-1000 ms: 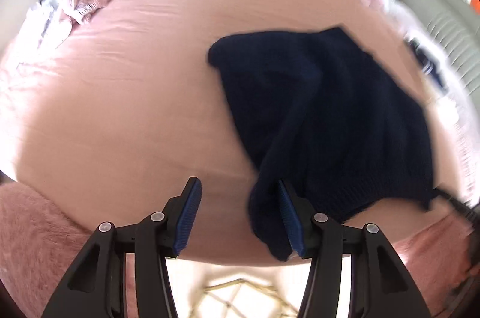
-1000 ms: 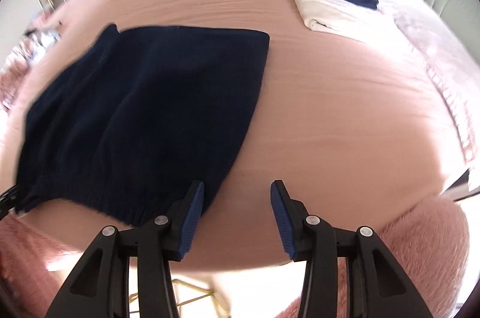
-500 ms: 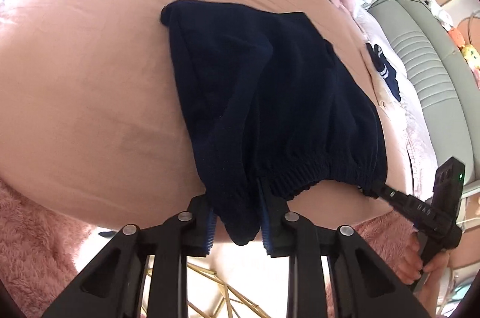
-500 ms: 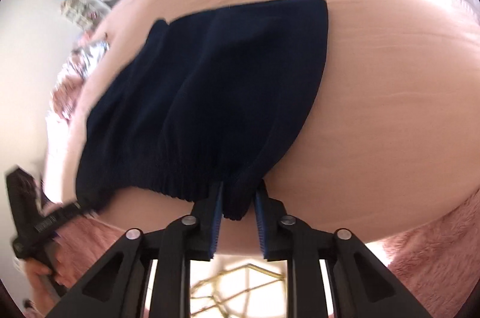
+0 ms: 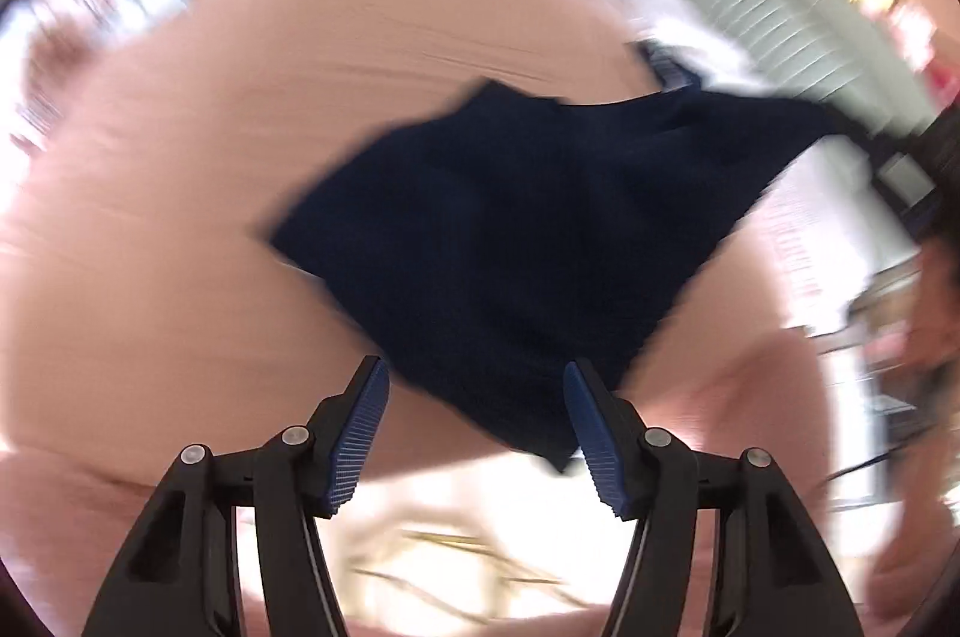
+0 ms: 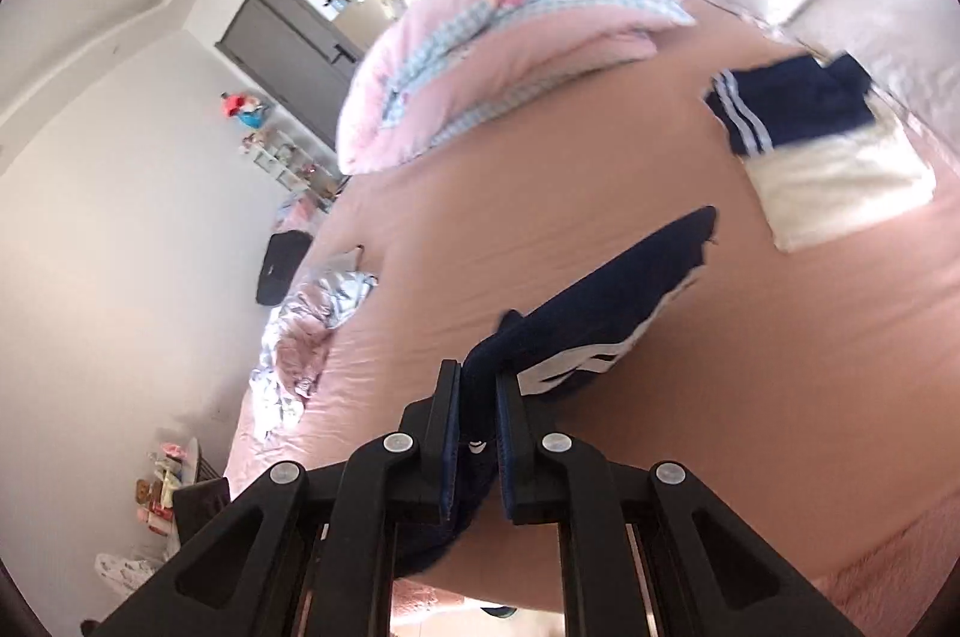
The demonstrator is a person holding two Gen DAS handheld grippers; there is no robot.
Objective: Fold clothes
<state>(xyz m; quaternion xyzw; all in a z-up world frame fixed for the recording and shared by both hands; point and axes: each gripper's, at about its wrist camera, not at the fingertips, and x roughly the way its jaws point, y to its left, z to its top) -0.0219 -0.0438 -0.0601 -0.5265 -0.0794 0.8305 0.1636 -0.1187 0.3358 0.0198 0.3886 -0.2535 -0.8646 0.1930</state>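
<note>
— Where's the navy knit garment (image 5: 528,241)?
— Lifted over the pink bed (image 5: 180,217), near its front edge. A folded navy-and-white stack (image 6: 828,144) sits by the far right corner, a pink quilt (image 6: 492,54) along the far edge.
— Grippers?
— Right gripper (image 6: 478,433) clamped on a bunched edge; left gripper (image 5: 474,433) spread wide, cloth hanging just beyond its blue pads (image 5: 360,433). Dark, blurred.
</note>
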